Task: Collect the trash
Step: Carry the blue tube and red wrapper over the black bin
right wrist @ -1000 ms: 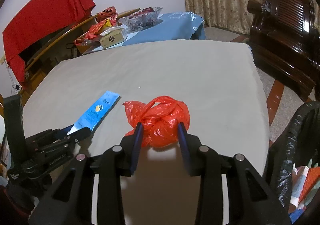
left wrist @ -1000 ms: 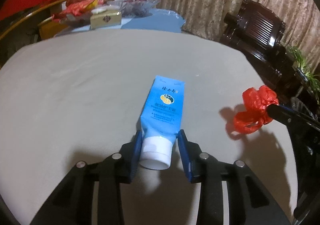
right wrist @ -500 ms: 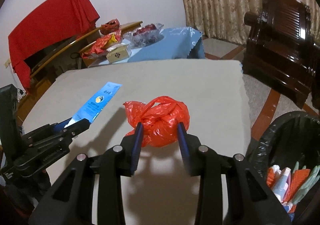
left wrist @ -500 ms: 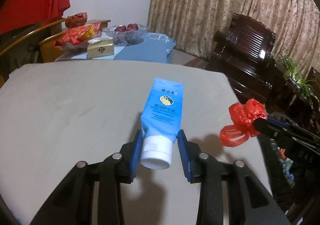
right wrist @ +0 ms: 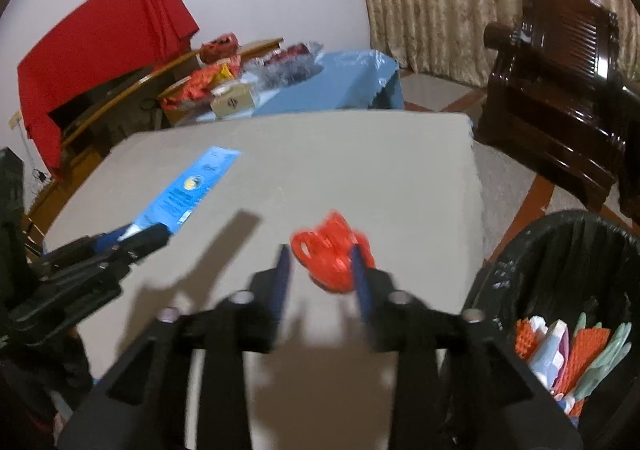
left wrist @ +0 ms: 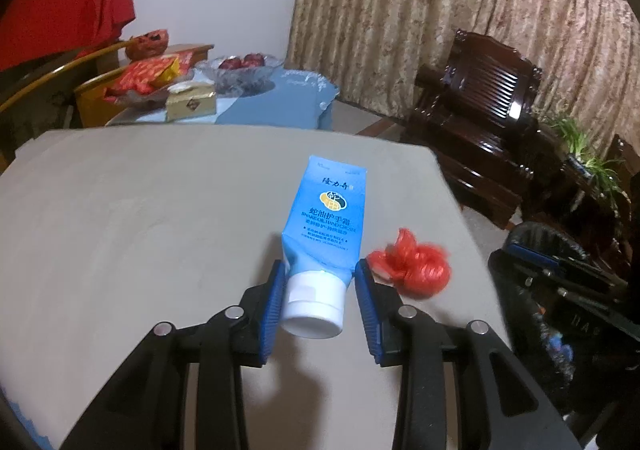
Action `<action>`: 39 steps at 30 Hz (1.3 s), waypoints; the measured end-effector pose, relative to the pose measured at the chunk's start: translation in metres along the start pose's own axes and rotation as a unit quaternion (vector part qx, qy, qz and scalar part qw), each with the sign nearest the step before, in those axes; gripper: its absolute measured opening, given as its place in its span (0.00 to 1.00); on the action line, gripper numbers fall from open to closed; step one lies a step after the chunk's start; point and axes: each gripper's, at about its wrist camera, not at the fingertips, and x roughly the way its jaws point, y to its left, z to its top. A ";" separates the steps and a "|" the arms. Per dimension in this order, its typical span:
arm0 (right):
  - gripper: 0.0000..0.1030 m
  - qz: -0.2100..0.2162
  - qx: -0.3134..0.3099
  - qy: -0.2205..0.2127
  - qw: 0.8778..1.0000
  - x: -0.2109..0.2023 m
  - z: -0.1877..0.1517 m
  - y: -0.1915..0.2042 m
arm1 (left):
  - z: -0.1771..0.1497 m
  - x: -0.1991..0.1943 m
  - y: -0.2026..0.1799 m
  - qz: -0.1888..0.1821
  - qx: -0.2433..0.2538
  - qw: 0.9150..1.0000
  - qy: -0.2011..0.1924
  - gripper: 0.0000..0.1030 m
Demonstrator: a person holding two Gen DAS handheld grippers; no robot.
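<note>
Currently the right gripper (right wrist: 320,270) carries the red plastic bag (right wrist: 332,262), blurred at frame centre; whether its fingers clamp it cannot be told. Move it fully over the black bin (right wrist: 560,290) at lower right before releasing. The left gripper (left wrist: 318,302) clamps the blue tube (left wrist: 324,222).

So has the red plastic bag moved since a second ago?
Yes. The red plastic bag, in the right hand-held gripper, has travelled from mid-table to the table's edge nearest the black trash bin.

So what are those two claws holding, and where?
Left gripper clamps the blue tube near its white cap. Right gripper pinches the red plastic bag.
</note>
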 end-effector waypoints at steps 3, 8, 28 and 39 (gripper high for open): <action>0.56 -0.009 0.005 0.012 1.000 0.022 -0.005 -0.001 | -0.007 0.011 0.010 0.013 -0.008 1.000 0.008 0.34; 0.69 -0.012 0.011 0.030 0.999 0.055 -0.002 -0.003 | -0.006 0.029 0.022 0.034 -0.007 0.999 0.012 0.34; 0.38 0.000 0.001 -0.006 1.000 0.016 0.017 -0.001 | 0.010 0.007 0.005 0.032 0.009 0.999 -0.013 0.34; 0.38 -0.001 0.007 -0.075 0.997 -0.092 0.022 -0.013 | 0.022 -0.056 -0.055 -0.012 0.034 0.998 -0.046 0.34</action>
